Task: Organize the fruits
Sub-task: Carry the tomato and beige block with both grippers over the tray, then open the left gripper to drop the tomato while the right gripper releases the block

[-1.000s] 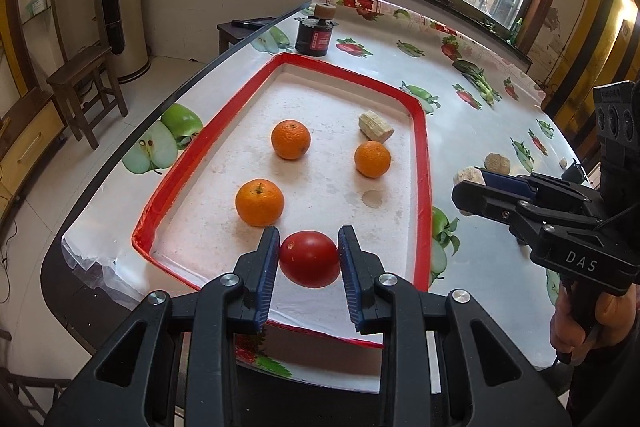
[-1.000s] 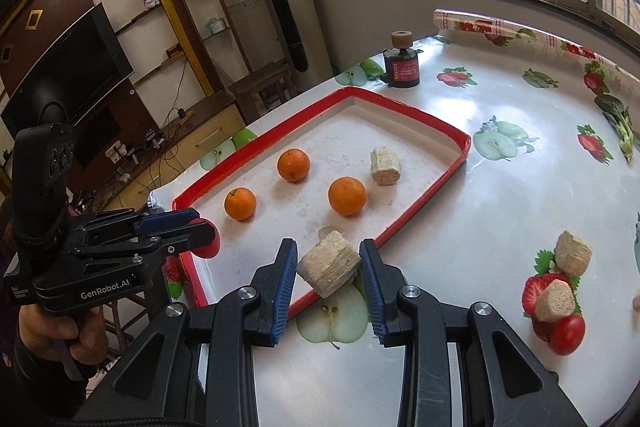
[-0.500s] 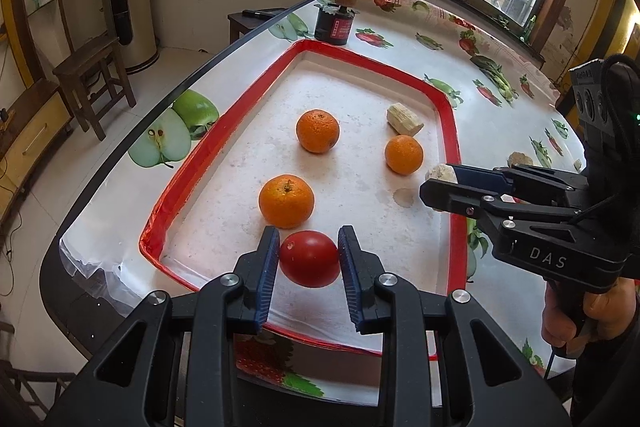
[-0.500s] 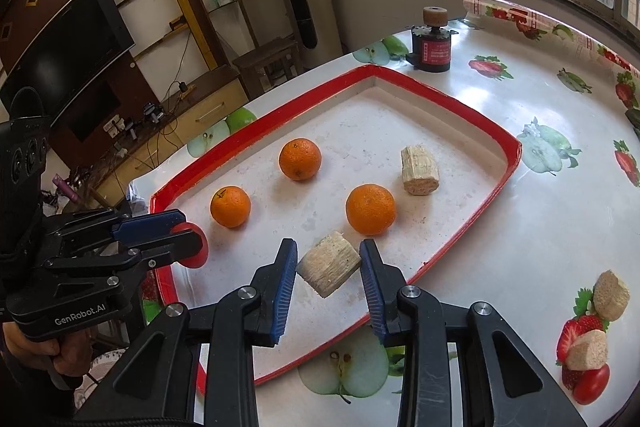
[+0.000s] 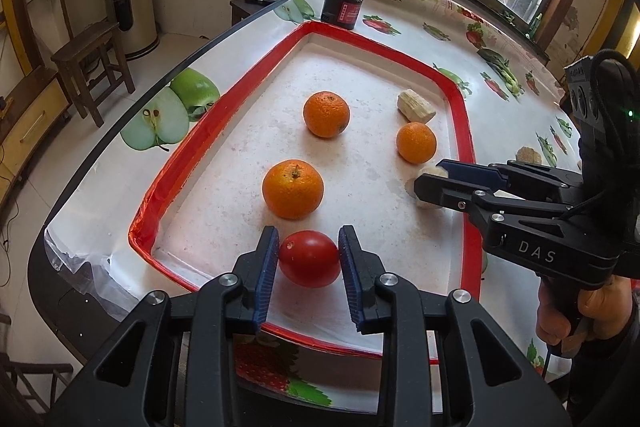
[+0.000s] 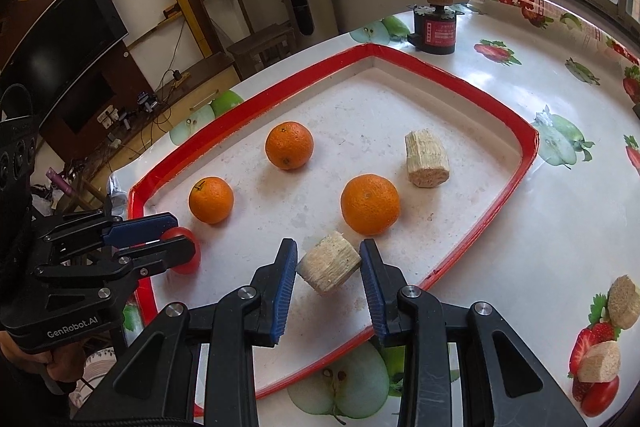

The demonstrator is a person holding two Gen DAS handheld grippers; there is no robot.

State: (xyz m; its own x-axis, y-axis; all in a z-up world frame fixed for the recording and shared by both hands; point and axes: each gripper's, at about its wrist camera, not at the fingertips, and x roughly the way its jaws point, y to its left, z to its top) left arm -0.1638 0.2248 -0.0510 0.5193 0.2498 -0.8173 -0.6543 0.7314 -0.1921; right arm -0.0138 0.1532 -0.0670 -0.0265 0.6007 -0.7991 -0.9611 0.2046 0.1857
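Left claw (image 5: 308, 257) has the tomato (image 5: 309, 259) clamped low over the tray (image 5: 466, 147), right claw (image 6: 328, 269) grips a cane chunk (image 6: 329, 268), jaws just starting to loosen. I'd let both touch down clear of the oranges (image 5: 292, 188) before fully letting go

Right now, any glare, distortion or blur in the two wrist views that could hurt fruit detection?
Left wrist view: strong fisheye bowing of the tray rim; window blown out; tablecloth glossy; tomato and oranges sharp. Right wrist view: same bowing; glare on tablecloth; dark vignette corners; cane piece sharp. No motion blur in either.
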